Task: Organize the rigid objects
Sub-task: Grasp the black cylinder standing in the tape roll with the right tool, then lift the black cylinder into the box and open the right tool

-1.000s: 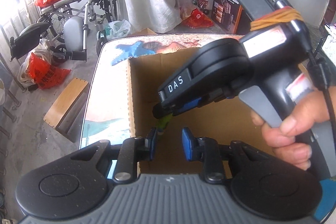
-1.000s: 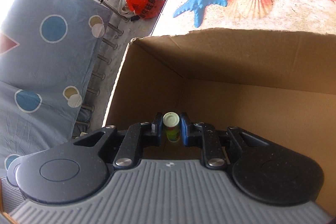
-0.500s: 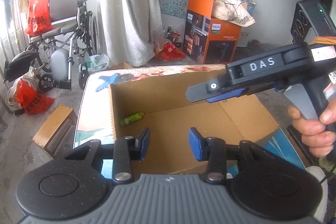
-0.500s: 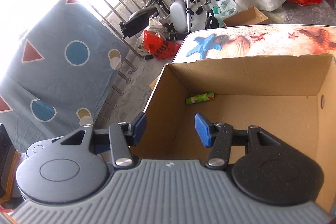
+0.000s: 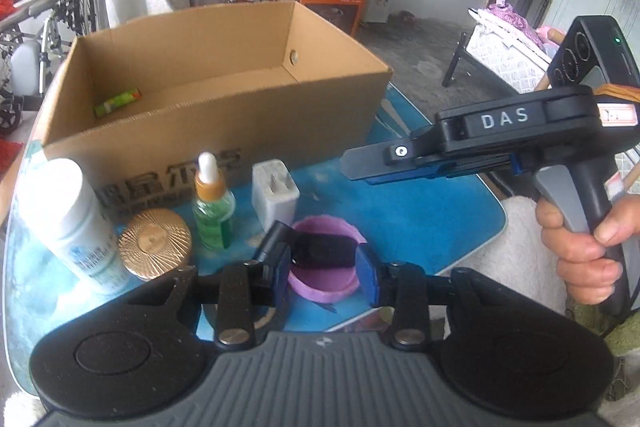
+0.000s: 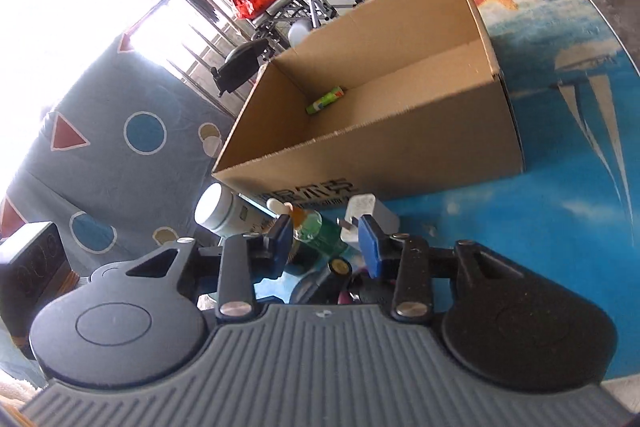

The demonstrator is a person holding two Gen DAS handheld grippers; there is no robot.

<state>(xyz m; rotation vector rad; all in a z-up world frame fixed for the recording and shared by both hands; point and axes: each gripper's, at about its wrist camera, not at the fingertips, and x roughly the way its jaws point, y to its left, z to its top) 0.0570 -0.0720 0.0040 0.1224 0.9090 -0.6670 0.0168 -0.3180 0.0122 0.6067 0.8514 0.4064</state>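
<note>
Inside the cardboard box (image 5: 224, 95), at its far left corner, a small green tube (image 5: 117, 102) lies on its side. Outside the box, along its near wall, stand a white bottle (image 5: 68, 223), a gold lid (image 5: 154, 243), a green dropper bottle (image 5: 212, 207) and a white plug (image 5: 275, 193). At 6 o'clock from the plug sits a purple cup (image 5: 324, 263) with something dark inside. Left gripper (image 5: 323, 269) hangs with both fingers spread wide on either side of the cup, holding nothing. Right gripper (image 6: 325, 243) hovers over the dropper bottle and plug, fingers parted, empty. Everything rests on a blue seascape table (image 5: 420, 227).
</note>
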